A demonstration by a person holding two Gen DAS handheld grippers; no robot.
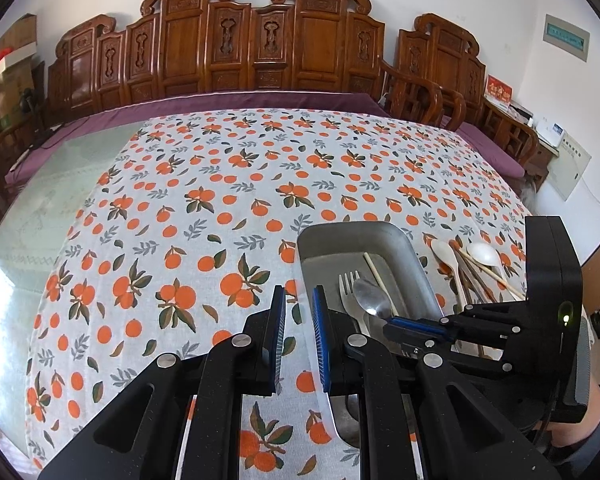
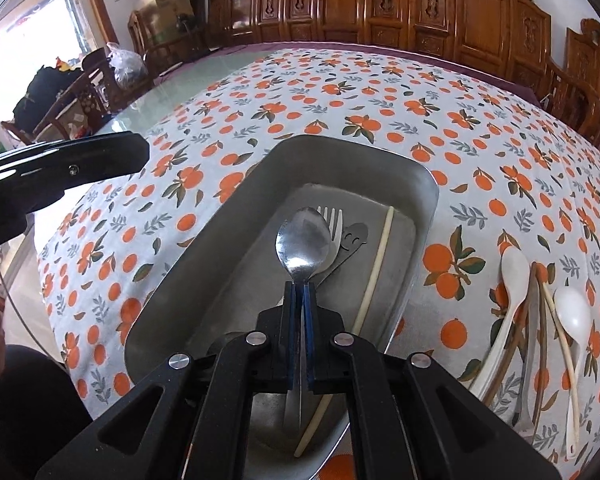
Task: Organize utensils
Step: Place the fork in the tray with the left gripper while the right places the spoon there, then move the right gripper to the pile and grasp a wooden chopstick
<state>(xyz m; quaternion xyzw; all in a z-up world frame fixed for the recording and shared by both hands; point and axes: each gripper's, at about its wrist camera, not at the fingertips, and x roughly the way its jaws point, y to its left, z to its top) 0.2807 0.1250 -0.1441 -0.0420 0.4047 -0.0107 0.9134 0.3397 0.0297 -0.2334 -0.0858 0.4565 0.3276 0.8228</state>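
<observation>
right gripper point(image 2: 300, 292): jaws pinched narrow on the neck of a shiny steel spoon point(image 2: 303, 240), bowl pointing to 12 o'clock, held over the middle of the tray.
left gripper point(image 1: 299, 312): jaws part open with nothing between them, hanging over the cloth just beside the tray's 9 o'clock rim.
tray: a rectangular grey metal tray point(image 2: 204, 248) with rounded corners, sitting on a white tablecloth printed with oranges point(image 2: 380, 92).
already in the tray: a steel fork point(image 2: 334, 218), a flat grey metal piece with a little face cut in it point(image 2: 354, 238), and one pale chopstick point(image 2: 374, 272) lying along the 3 o'clock side.
still outside: at 3 o'clock of the tray, a loose heap on the cloth: two white plastic spoons point(image 2: 514, 268) point(image 2: 572, 312), a few dark brown chopsticks point(image 2: 542, 336), a pale one, and what looks like a metal handle.
progress: i'd say roughly halfway; the steel spoon looks about to be set down, though whether it touches the tray floor i cannot tell.
left to do: the whole heap at 3 o'clock still needs moving in, judging by how it lies.
</observation>
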